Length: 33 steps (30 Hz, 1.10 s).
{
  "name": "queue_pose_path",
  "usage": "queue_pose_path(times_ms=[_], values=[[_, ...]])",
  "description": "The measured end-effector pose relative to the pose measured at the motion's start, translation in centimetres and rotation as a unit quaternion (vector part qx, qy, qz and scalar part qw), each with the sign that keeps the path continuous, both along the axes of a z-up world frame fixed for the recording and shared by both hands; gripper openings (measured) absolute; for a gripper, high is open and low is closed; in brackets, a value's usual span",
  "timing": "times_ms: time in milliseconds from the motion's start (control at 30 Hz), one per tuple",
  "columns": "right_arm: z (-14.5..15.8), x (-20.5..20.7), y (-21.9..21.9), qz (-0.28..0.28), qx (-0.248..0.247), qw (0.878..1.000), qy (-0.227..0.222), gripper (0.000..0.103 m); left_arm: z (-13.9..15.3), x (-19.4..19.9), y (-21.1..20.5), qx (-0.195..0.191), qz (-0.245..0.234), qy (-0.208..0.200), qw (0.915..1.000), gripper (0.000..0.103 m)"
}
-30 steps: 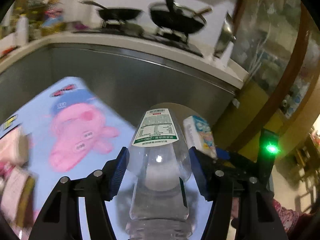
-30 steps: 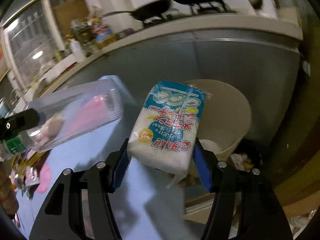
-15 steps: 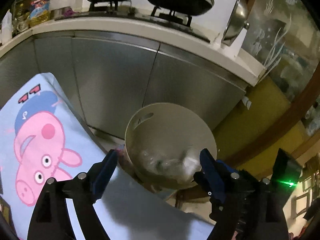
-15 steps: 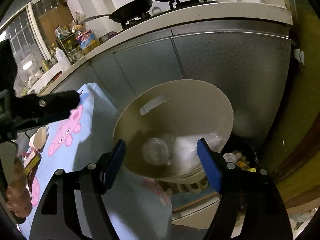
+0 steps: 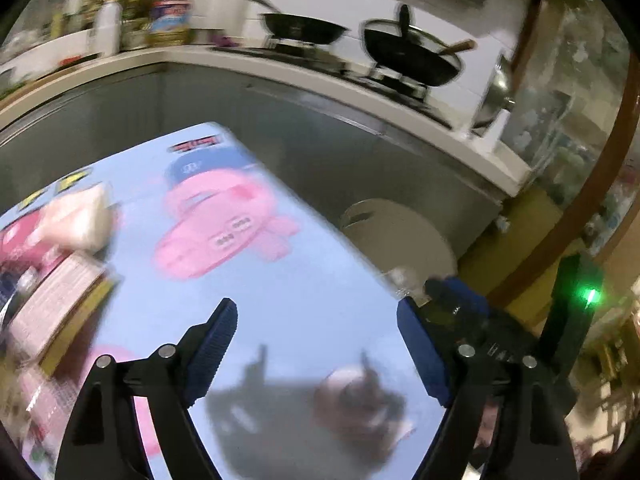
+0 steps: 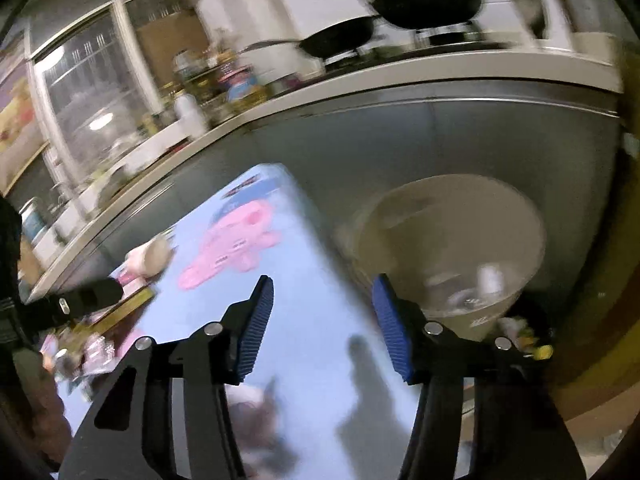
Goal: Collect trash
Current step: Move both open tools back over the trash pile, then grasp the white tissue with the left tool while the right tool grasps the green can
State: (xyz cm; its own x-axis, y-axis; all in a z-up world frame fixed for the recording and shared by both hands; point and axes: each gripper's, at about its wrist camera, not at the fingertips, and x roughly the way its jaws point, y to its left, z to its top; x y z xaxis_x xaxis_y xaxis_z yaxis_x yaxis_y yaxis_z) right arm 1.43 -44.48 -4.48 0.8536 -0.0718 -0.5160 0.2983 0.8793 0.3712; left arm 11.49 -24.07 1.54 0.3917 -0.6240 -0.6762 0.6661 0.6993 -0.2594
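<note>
Right wrist view, bin: a round beige bin [image 6: 472, 216] is standing on the floor at the far right, just off the table's right edge and in front of the grey cabinet fronts [image 6: 460, 136].
Trash in bin: pale, blurred pieces [image 6: 480, 284] are lying at the bottom; I cannot tell what they are.
Trash on table: packets and wrappers [image 5: 52, 280] are lying at the near-left part of the table, well apart from the bin, with a pale lump [image 5: 80, 216] just beyond them.
Table: a light-blue cloth [image 5: 304, 280] with a pink cartoon pig [image 5: 224, 228] is covering it.
Right gripper [image 6: 322, 328]: its blue pads are standing apart and closing, with nothing between them; it is hanging over the table's right edge, beside the bin.
Left gripper [image 5: 316, 352]: its jaws are spread wide and closing slightly, pinching nothing, only cloth showing between them; it is hanging over the near part of the table.
Left wrist view, bin: the bin [image 5: 400, 232] is showing past the table's far-right corner.
Counter: two black pans [image 5: 412, 52] are sitting on the stove at the far side, with bottles and jars [image 5: 160, 20] crowding the far left.
</note>
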Motion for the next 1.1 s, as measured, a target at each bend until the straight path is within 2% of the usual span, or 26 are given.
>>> queue_pose_path(times_ms=[267, 433, 467, 600, 833, 967, 1100], values=[[-1.0, 2.8, 10.7, 0.113, 0.007, 0.993, 0.026, 0.049, -2.1, -2.7, 13.9, 0.019, 0.113, -0.002, 0.9934, 0.081], [-2.0, 3.6, 18.2, 0.189, 0.004, 0.981, 0.054, 0.049, -4.3, -4.5, 21.8, 0.038, 0.193, 0.003, 0.9804, 0.081], [-2.0, 3.7, 20.0, 0.207, 0.0, 0.976, 0.06, 0.049, -4.7, -5.0, 23.5, 0.044, 0.215, 0.001, 0.9757, 0.081], [-2.0, 3.8, 24.7, 0.257, -0.022, 0.964, 0.069, 0.049, -6.0, -5.9, 28.4, 0.042, 0.267, 0.013, 0.9626, 0.081], [-1.3, 3.5, 30.8, 0.321, -0.067, 0.941, 0.079, 0.049, -6.7, -5.8, 33.7, 0.005, 0.32, 0.025, 0.9471, 0.08], [-0.2, 4.5, 32.9, 0.339, -0.085, 0.934, 0.073, 0.049, -6.6, -4.7, 36.3, -0.02, 0.34, 0.024, 0.9397, 0.072], [0.5, 5.2, 35.0, 0.354, -0.096, 0.928, 0.07, 0.049, -6.4, -3.6, 37.6, -0.033, 0.35, 0.022, 0.9358, 0.071]])
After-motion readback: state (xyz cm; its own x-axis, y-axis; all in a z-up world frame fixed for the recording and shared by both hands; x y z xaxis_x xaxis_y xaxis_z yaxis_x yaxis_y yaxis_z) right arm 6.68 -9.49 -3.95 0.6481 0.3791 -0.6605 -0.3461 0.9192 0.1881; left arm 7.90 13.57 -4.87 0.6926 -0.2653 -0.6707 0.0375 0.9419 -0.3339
